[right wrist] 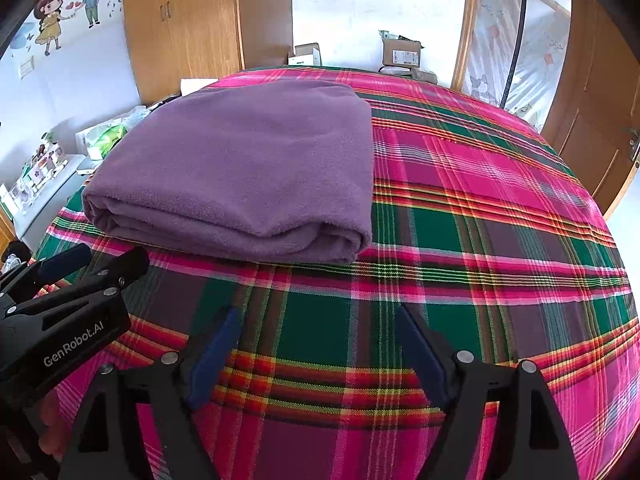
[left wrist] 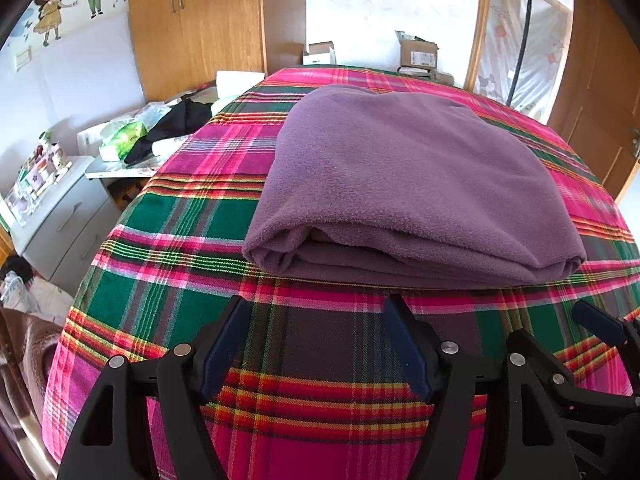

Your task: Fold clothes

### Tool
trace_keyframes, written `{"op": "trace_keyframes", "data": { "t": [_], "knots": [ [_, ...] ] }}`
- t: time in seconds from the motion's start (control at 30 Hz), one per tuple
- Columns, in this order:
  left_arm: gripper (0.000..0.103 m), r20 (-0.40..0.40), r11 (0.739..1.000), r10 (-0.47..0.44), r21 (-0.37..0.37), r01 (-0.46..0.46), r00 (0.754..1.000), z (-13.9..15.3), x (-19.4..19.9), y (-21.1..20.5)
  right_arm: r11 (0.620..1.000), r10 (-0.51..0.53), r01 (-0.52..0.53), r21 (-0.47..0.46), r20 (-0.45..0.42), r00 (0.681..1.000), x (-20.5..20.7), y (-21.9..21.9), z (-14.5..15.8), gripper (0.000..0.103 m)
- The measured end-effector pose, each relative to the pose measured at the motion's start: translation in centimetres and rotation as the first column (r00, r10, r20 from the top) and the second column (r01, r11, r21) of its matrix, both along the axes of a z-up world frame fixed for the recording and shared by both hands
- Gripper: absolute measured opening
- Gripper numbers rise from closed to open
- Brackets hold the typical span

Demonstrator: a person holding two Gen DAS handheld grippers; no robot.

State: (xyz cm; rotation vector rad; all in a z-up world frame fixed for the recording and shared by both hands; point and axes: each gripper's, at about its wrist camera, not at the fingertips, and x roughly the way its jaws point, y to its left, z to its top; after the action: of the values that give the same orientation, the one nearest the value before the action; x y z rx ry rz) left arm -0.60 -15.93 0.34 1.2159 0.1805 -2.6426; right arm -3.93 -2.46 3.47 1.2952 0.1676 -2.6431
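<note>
A purple fleece garment (left wrist: 404, 184) lies folded into a thick rectangle on the plaid bed cover (left wrist: 180, 240). Its layered fold edges face me. My left gripper (left wrist: 316, 312) stands open just short of that near edge, with only plaid cloth between its blue-padded fingers. In the right wrist view the same folded fleece (right wrist: 240, 168) lies to the upper left, and my right gripper (right wrist: 316, 320) is open over bare bed cover (right wrist: 480, 220) to the right of it. The left gripper (right wrist: 92, 258) shows at the left edge there. Neither gripper touches the fleece.
A grey drawer unit (left wrist: 64, 216) and a cluttered side table (left wrist: 132, 148) stand left of the bed. A wooden wardrobe (left wrist: 196, 20) and cardboard boxes (left wrist: 418, 54) lie beyond it. A wooden door (left wrist: 600, 100) is at the right.
</note>
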Motion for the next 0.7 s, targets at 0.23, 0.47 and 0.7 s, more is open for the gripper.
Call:
{"op": "trace_keyframes", "data": {
  "t": [0.23, 0.47, 0.7],
  "knots": [
    [0.072, -0.002, 1.0, -0.004, 0.0, 0.004, 1.0, -0.02, 0.04, 0.0, 1.0, -0.011, 0.011, 0.002, 0.002, 1.0, -0.15, -0.02, -0.02, 0.083],
    [0.072, -0.003, 1.0, -0.006, -0.001, 0.006, 1.0, -0.04, -0.01, -0.11, 1.0, -0.017, 0.017, 0.003, 0.004, 1.0, -0.27, -0.19, -0.05, 0.084],
    [0.072, -0.003, 1.0, -0.007, -0.001, 0.007, 1.0, -0.06, -0.06, -0.17, 1.0, -0.019, 0.019, 0.003, 0.004, 1.0, -0.35, -0.09, -0.07, 0.085]
  ]
}}
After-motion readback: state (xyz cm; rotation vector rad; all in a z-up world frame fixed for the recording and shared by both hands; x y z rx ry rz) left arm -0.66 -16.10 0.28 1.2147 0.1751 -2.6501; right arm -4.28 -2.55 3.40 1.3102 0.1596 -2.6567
